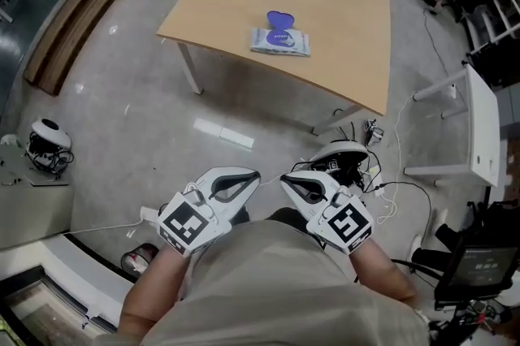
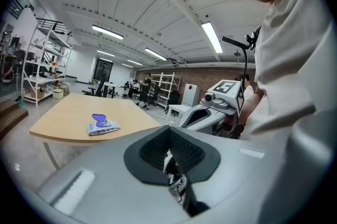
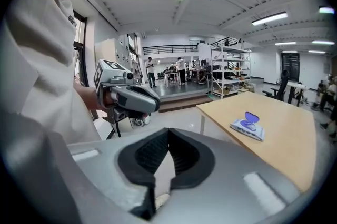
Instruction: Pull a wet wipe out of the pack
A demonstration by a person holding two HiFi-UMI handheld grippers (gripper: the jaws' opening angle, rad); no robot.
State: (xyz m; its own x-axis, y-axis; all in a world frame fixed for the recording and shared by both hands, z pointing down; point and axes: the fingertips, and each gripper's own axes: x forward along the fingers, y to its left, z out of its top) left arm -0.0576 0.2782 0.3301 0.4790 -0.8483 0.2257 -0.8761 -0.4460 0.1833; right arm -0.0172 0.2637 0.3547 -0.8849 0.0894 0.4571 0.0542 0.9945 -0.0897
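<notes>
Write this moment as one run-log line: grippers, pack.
left gripper: shut, empty | right gripper: shut, empty | wet wipe pack: on table, lid open, untouched

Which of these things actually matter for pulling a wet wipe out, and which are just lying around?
For the job:
wet wipe pack, lid flipped open
wooden table it lies on
left gripper and right gripper, jaws together, empty, well short of the table

Lying about:
white side table
floor cables
round white device
wooden planks
monitor
</notes>
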